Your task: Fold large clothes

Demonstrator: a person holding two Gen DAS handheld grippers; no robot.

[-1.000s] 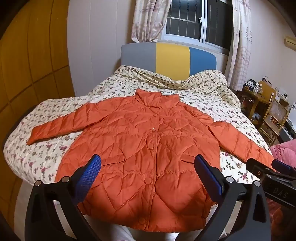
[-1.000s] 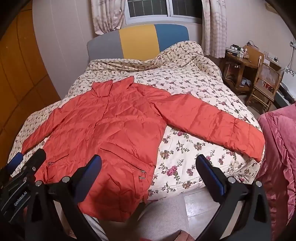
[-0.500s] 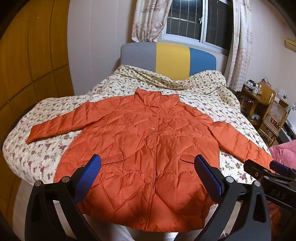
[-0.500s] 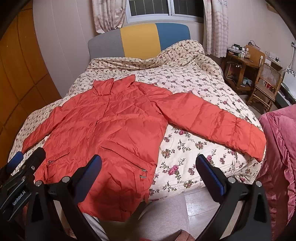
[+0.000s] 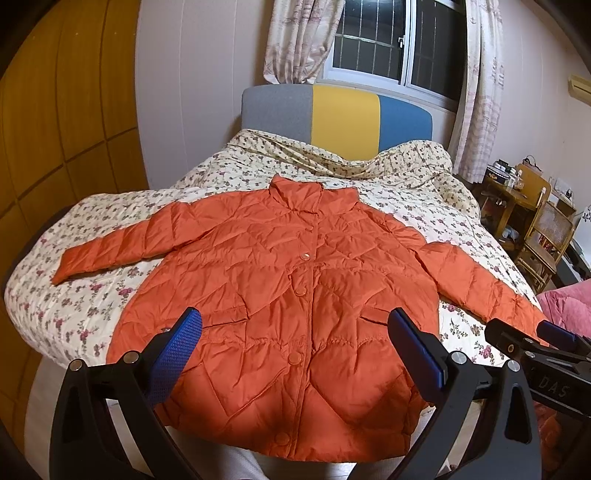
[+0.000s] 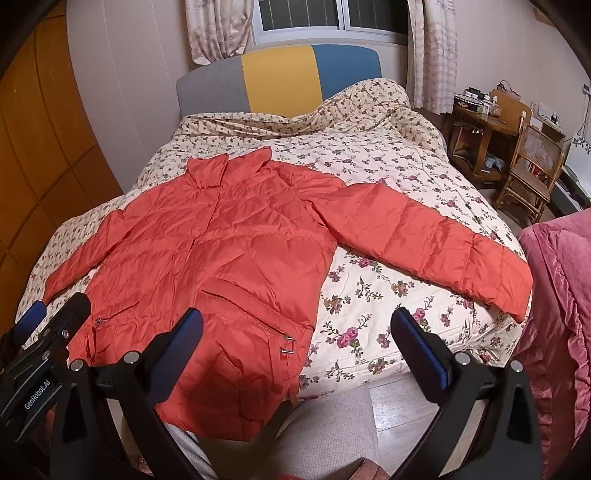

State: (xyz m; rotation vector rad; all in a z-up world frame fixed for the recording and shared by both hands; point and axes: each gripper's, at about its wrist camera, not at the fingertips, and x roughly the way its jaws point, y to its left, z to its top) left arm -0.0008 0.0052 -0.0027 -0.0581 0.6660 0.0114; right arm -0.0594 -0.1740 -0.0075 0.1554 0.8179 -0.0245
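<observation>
The puffer jacket (image 5: 295, 295) is solid bright orange with a diamond-ish quilted stitch pattern and matching orange buttons down the front. The bed's quilt (image 5: 424, 206) is cream, covered in small pink-and-purple flowers with green-brown stems. The headboard (image 5: 343, 114) is three blocks: grey, mustard yellow, blue. Both claws, left (image 5: 293, 345) and right (image 6: 295, 345), are black with blue textured pads. Off the bed's right edge there's a dusty pink blanket (image 6: 557, 314). The curtains (image 6: 218, 29) are pale with a faint pinkish print, and the wardrobe panels (image 5: 55, 129) are orange-brown wood.
</observation>
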